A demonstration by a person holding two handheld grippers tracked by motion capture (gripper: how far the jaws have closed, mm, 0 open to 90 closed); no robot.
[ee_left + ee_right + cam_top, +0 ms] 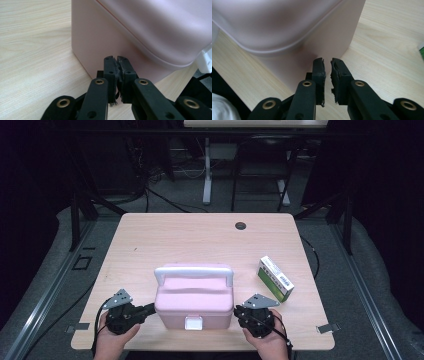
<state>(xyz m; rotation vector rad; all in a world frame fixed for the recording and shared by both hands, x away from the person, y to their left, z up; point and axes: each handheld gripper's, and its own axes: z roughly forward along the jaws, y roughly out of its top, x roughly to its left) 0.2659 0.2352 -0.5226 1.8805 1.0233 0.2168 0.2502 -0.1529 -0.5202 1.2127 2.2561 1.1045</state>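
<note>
A pink lidded box (194,300) with a white handle (194,271) and a white front latch (194,322) stands near the table's front edge. My left gripper (150,309) lies on the table at the box's left side, tips pointing at its wall. In the left gripper view the pads (117,58) meet with nothing between them, close to the pink wall (100,37). My right gripper (237,312) sits at the box's right side. Its jaws (327,61) stand a narrow slit apart, empty, just short of the pink wall (329,42).
A green and white carton (275,278) lies on the light wood table (200,240) to the right of the pink box, its corner showing in the right gripper view (421,51). A round cable hole (240,225) sits near the far edge. Table legs and frames stand beyond.
</note>
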